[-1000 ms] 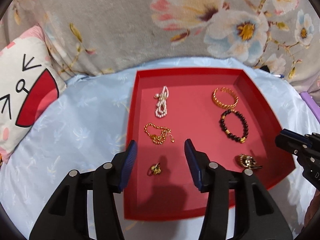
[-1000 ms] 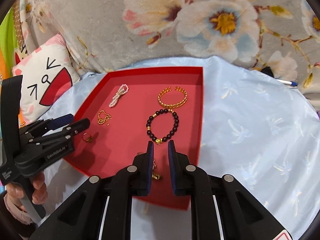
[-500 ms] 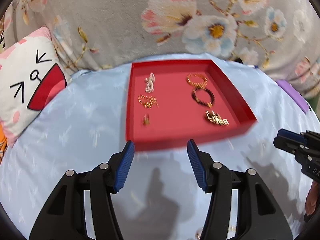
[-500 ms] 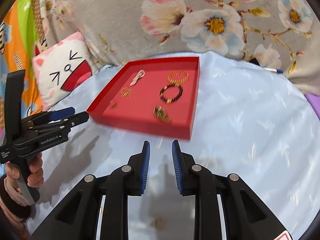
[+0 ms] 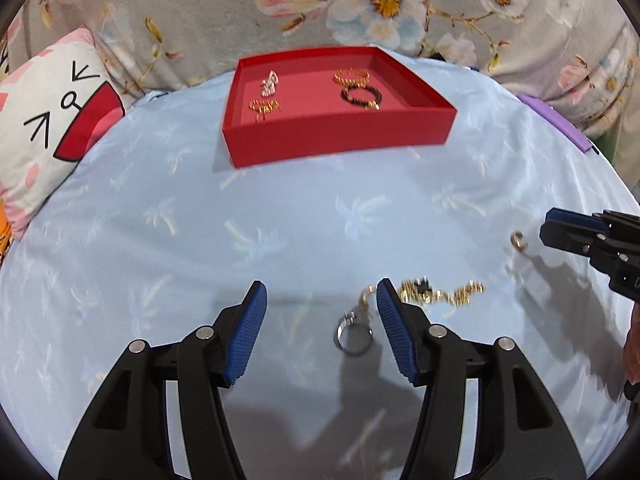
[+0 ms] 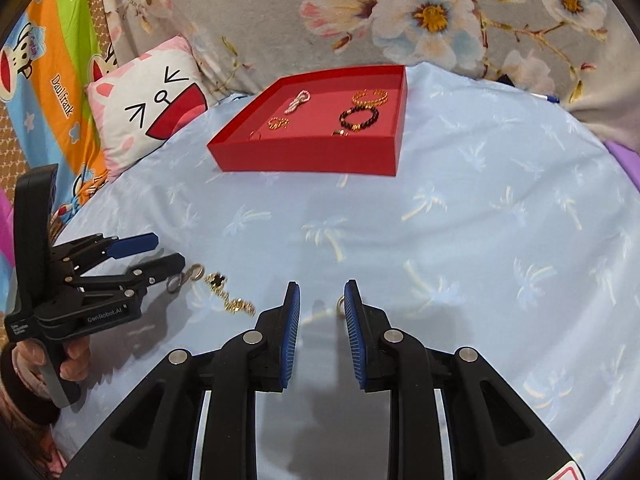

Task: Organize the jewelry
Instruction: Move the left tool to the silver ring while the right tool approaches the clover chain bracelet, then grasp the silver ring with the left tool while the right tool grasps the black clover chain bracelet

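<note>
left gripper (image 5: 320,312) low over the blue sheet (image 5: 304,208), jaws wide open, nothing in them. a silver ring (image 5: 353,336) lies between them and a gold chain (image 5: 440,292) trails off to its right. right gripper (image 6: 320,312) jaws parted too, empty, with a small gold ring (image 6: 340,303) at the right jaw, maybe touching. red tray (image 5: 340,144) sits well beyond, holding bracelets (image 5: 360,96) and chains.

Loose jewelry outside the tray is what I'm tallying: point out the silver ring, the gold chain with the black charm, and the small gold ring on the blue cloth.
Silver ring (image 5: 353,336): left wrist view, on the band.
Gold chain with black charm (image 5: 442,292): left wrist view, mid-chain.
Small gold ring (image 5: 518,240): left wrist view, on the band.
</note>
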A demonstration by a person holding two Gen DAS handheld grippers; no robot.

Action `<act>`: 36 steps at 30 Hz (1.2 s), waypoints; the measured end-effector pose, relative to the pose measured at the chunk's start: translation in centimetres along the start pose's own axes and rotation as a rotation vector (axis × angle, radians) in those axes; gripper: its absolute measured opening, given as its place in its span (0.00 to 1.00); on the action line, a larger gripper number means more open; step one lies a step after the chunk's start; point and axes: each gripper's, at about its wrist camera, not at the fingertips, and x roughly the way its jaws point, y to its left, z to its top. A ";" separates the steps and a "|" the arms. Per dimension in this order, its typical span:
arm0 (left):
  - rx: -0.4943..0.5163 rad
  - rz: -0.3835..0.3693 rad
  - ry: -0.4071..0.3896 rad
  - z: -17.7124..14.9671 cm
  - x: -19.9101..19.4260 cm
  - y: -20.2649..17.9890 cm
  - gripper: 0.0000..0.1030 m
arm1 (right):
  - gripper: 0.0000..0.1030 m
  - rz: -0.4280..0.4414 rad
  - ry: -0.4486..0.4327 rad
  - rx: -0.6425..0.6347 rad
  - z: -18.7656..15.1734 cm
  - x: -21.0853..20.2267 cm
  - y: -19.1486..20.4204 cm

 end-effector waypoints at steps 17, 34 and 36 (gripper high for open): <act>0.086 -0.029 0.011 -1.7 0.2 -2.2 0.23 | 0.22 0.066 0.038 -0.091 -1.1 1.6 4.6; -0.026 -0.028 -0.002 -1.0 -0.7 1.4 0.19 | 0.22 0.092 0.102 -0.190 0.2 6.3 8.7; -0.031 -0.026 0.001 -1.0 -0.6 1.6 0.19 | 0.22 0.094 0.104 -0.190 0.4 6.6 8.8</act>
